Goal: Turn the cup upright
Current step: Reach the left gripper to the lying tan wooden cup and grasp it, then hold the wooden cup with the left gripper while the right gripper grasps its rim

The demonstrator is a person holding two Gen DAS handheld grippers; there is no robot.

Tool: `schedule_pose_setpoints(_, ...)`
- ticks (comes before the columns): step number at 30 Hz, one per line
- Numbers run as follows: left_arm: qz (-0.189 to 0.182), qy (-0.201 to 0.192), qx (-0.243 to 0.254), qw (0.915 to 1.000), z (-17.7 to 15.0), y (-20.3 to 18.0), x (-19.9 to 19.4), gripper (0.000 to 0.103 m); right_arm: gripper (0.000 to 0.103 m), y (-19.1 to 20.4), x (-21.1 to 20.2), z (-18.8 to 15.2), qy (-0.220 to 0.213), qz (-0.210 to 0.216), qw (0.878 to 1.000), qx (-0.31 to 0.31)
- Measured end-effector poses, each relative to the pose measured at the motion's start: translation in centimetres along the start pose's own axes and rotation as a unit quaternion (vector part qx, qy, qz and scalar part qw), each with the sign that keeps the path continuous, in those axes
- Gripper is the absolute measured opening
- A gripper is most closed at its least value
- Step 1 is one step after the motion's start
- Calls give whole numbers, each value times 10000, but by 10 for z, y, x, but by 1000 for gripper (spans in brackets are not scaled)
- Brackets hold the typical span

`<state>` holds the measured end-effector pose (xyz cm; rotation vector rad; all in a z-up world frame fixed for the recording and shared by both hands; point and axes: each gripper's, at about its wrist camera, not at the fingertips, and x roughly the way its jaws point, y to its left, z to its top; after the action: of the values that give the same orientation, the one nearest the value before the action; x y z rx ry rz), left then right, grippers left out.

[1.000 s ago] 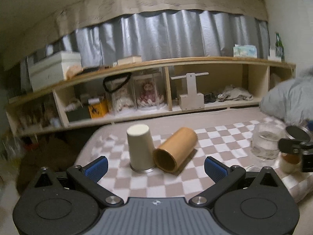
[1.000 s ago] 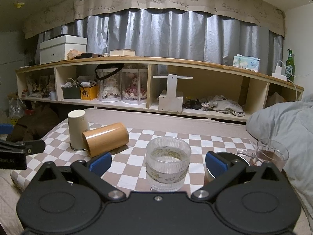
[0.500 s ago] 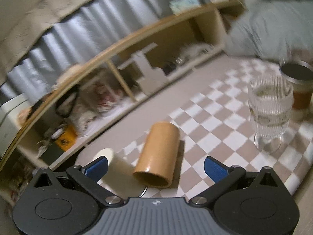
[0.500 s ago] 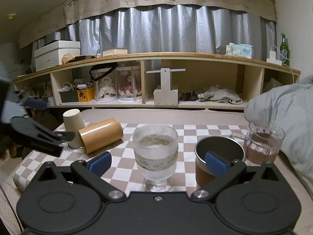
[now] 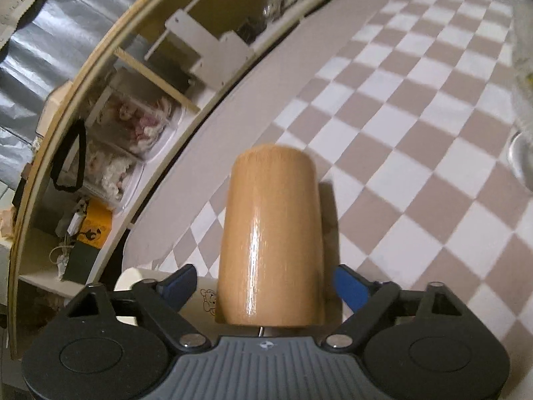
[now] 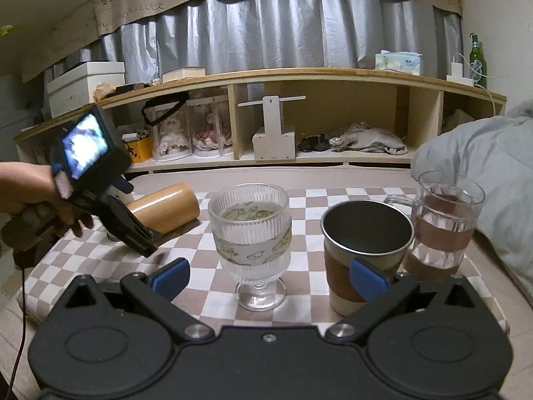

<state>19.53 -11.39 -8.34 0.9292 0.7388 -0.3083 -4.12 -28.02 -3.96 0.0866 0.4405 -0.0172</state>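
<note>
A wooden cup point(image 5: 271, 236) lies on its side on the checkered cloth, its open end toward my left gripper point(image 5: 266, 288). The left gripper is open, rolled sideways, with its blue pads point(image 5: 346, 286) on either side of the cup's near end, apart from it. The right wrist view shows the same cup point(image 6: 165, 206) at the left, with the hand-held left gripper point(image 6: 130, 230) at its mouth. My right gripper point(image 6: 268, 278) is open and empty at the front of the table.
A cream cup point(image 5: 200, 296) stands upside down beside the wooden cup. A ribbed glass goblet point(image 6: 251, 233), a metal cup with a brown sleeve point(image 6: 361, 250) and a glass mug point(image 6: 443, 223) stand before the right gripper. A shelf unit point(image 6: 299, 123) runs behind the table.
My left gripper has rolled sideways and moved in until its open fingers flank the wooden cup's near end. The right gripper has drawn back slightly; the cups have not moved.
</note>
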Motion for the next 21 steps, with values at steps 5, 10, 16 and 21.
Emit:
schedule_pose_setpoints(5, -14, 79, 90, 9999, -4, -3, 3, 72, 103, -3, 0, -2, 29, 62, 10000, 35)
schedule_pose_setpoints(10, -160, -50, 243, 9996, -21, -12, -12, 72, 103, -10, 1, 0, 48, 107, 9998, 166)
schedule_pose_setpoints(16, -317, -253, 684, 9968, -50, -36, -44, 72, 103, -17, -2, 0, -64, 493, 9986, 182)
schedule_pose_setpoints(21, -521, -422, 1057, 9921, -76, -51, -69, 72, 103, -10, -6, 0, -144, 550, 9984, 68)
